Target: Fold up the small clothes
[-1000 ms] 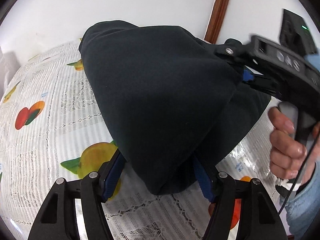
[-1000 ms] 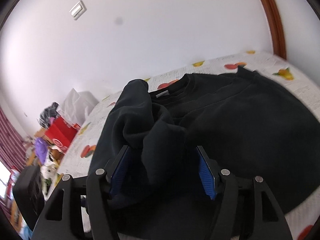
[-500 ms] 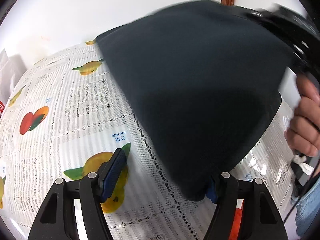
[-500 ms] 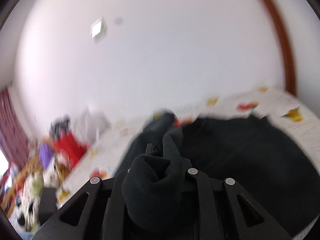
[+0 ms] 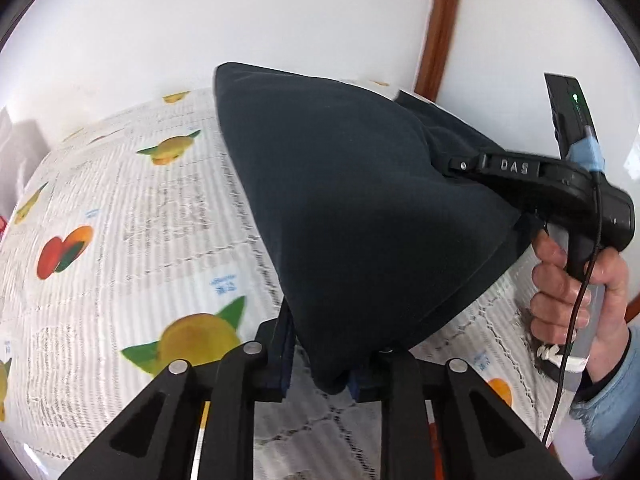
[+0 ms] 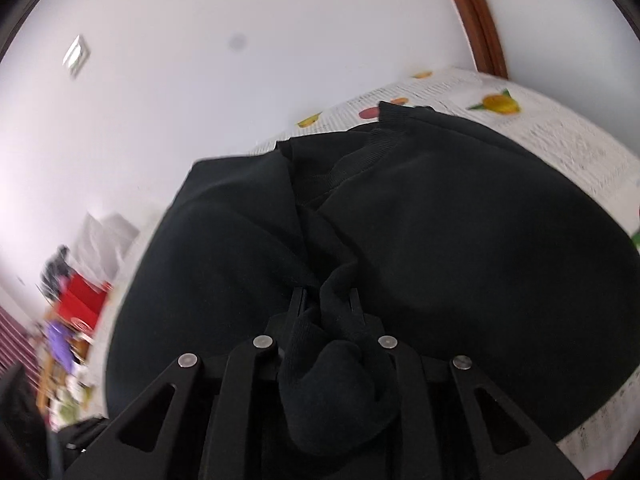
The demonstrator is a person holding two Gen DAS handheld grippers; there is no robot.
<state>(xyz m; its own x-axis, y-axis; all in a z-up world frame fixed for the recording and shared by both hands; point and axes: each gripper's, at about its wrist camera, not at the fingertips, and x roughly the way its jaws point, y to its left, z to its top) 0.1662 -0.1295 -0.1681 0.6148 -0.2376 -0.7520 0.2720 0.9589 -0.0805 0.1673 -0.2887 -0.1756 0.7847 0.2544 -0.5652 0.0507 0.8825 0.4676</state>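
Note:
A small black sweatshirt [image 5: 352, 208] is lifted off the table and stretched between my two grippers. My left gripper [image 5: 320, 364] is shut on its near lower corner. My right gripper [image 6: 326, 308] is shut on a bunched fold of the same sweatshirt [image 6: 460, 240], whose ribbed collar [image 6: 360, 160] faces away. The right gripper also shows in the left wrist view [image 5: 460, 166], pinching the far corner, held by a hand [image 5: 576, 292]. Its fingertips are buried in cloth.
The table wears a white lace cloth printed with fruit [image 5: 120, 240]. A white wall stands behind, with a brown wooden door frame [image 5: 440, 28]. Left of the table are a red box [image 6: 80, 304] and cluttered items on the floor.
Both grippers closed on the sweatshirt; a second ago both were open around it. The cloth was lifted and pulled taut between them, and the right gripper swung to the far right.

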